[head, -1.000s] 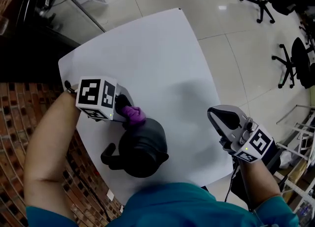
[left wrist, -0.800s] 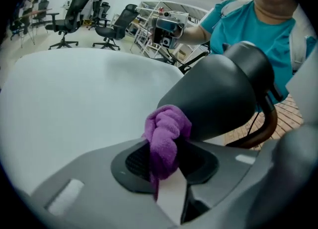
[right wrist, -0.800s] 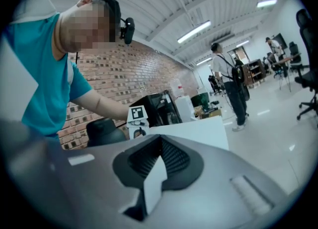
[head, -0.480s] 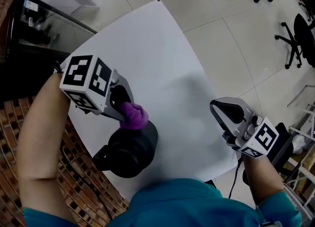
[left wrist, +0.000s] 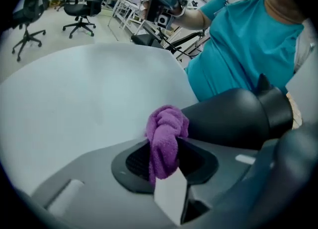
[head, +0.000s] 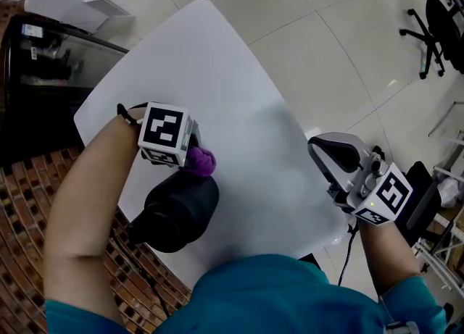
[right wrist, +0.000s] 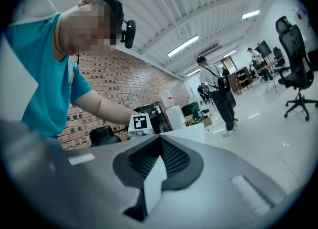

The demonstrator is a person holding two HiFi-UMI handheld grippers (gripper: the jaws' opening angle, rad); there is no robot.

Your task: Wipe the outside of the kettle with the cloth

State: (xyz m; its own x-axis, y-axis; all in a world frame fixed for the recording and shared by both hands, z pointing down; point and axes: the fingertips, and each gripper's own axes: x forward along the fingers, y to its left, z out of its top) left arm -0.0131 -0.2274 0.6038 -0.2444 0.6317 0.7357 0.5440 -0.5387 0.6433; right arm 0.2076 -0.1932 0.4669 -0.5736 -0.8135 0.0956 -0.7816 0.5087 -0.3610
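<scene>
head view, table [head: 217, 86]: white, rounded corners, on a pale tiled floor.
head view, kettle [head: 177, 213]: black, on the table at its near left edge, close to the person's body; handle on the near left side.
head view, cloth [head: 201, 160]: purple, bunched, touching the far side of the kettle's top.
head view, left gripper [head: 193, 153]: clamped on the cloth, marker cube upward, just beyond the kettle.
head view, right gripper [head: 328, 157]: at the table's right edge, well apart from the kettle, nothing in its jaws.
head view, office chair [head: 438, 28]: black, on the floor far to the right.
left gripper view, jaws: closed on the cloth [left wrist: 166, 136], a purple wad bulging out past the tips.
left gripper view, contact: wad pressed against the black side of the kettle [left wrist: 233, 118].
left gripper view, background: bare table top to the left, teal shirt [left wrist: 238, 39] behind the kettle, right gripper [left wrist: 164, 4] held up in the distance.
right gripper view, jaws: brought together, tips meeting, empty between them.
right gripper view, beyond the jaws: marker cube of the left gripper [right wrist: 140, 122] on a bare forearm, dark bulk of the kettle [right wrist: 104, 134] beside it, brick wall [right wrist: 124, 86] behind.
right gripper view, far right: a standing person [right wrist: 218, 96] and office chairs on the shiny floor.
</scene>
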